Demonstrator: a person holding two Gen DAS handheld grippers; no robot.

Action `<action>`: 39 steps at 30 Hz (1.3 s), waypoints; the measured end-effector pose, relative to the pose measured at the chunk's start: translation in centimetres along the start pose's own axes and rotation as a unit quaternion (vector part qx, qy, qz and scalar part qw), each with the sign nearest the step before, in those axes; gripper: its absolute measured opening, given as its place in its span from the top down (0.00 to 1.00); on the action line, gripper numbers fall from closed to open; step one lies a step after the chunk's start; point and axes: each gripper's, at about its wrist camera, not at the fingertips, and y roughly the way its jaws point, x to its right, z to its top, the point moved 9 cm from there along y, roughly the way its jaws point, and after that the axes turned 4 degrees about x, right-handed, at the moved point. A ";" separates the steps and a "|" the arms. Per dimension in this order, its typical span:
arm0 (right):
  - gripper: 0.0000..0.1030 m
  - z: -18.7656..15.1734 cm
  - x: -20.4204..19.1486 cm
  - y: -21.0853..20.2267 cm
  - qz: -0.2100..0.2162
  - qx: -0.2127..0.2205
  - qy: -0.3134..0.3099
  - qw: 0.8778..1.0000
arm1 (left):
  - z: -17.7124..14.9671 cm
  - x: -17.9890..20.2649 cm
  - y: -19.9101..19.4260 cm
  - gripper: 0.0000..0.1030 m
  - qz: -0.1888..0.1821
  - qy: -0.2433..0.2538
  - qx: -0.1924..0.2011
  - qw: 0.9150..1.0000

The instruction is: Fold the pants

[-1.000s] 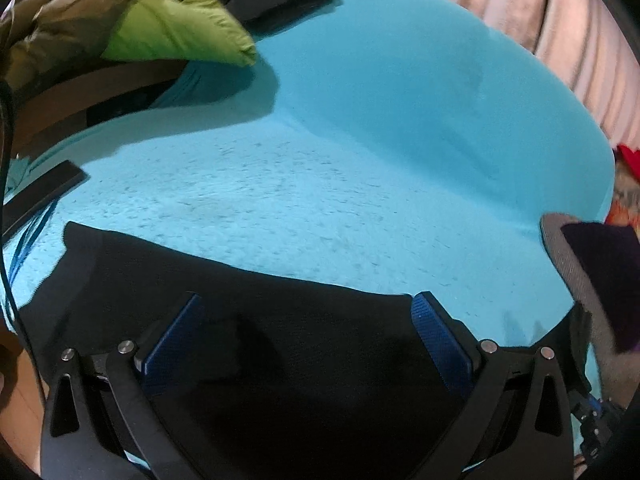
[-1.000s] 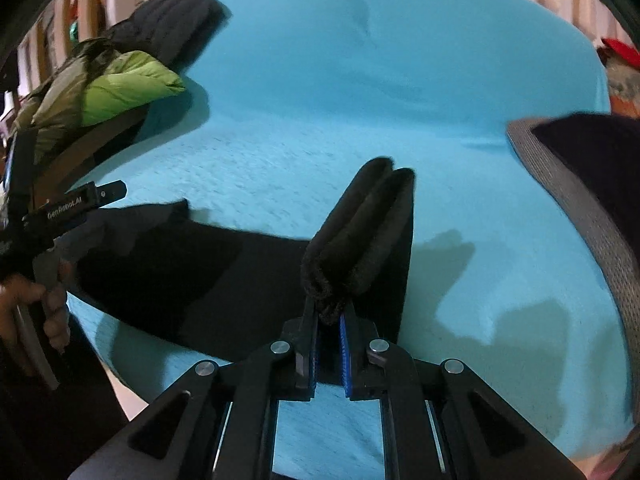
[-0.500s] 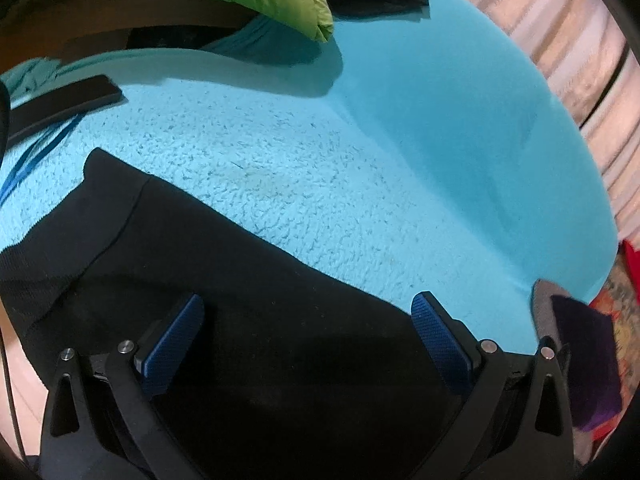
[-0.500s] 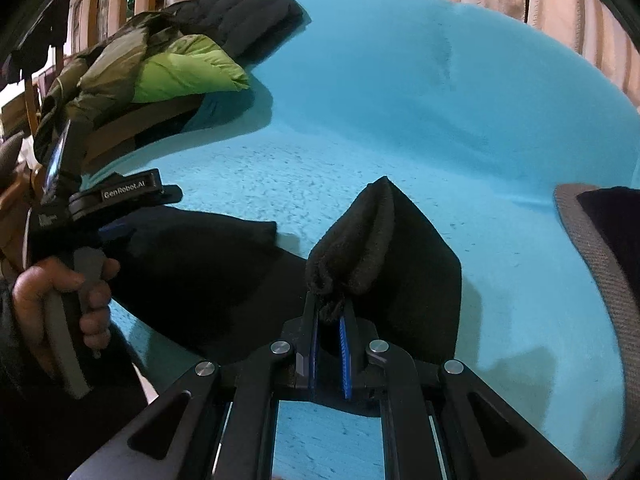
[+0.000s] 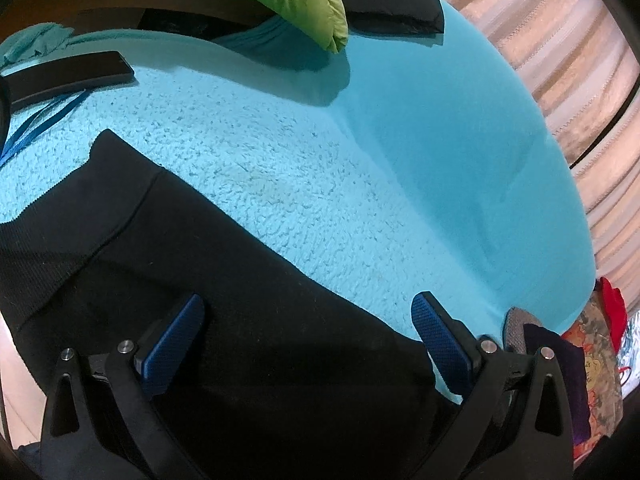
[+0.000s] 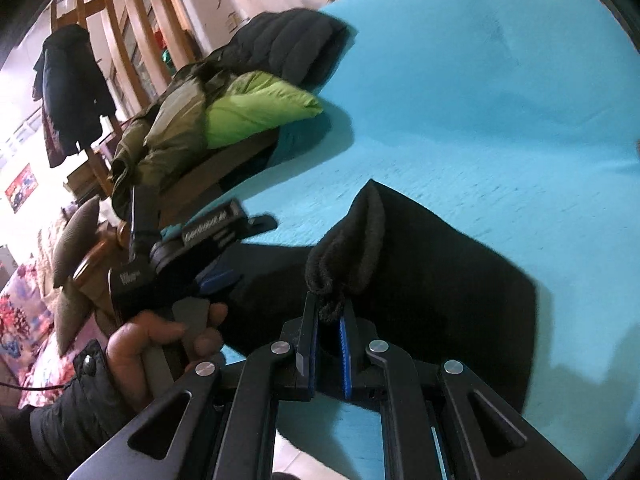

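Note:
Black pants lie on a turquoise fleece blanket, the waistband at the left of the left wrist view. My left gripper is open, its blue pads wide apart just over the black cloth. My right gripper is shut on a bunched fold of the pants and holds it lifted above the blanket; the rest of the cloth drapes down to the right. The left gripper, held in a hand, shows at the left of the right wrist view.
A green and olive jacket and a black puffer jacket lie at the far left of the blanket. A black flat device with a blue cord lies near the waistband. A grey-edged cushion sits at the right edge. Curtains hang behind.
The right gripper has carried the held fold leftward, toward the left gripper. The left gripper has moved lower over the pants, near the waistband, still open.

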 end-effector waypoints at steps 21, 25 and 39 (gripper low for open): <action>0.82 -2.7 10.4 -5.8 -0.114 0.014 0.003 0.993 | -6.5 12.1 -3.1 0.01 -0.177 0.248 -0.012 0.952; 0.95 -4.2 10.6 -5.4 -0.088 0.000 0.005 0.996 | -9.9 14.3 -3.6 0.43 -0.207 0.319 -0.046 0.924; 1.00 -5.6 11.2 -2.0 -0.085 -0.046 0.015 0.995 | -12.9 10.9 0.9 0.87 -0.071 0.351 -0.115 0.927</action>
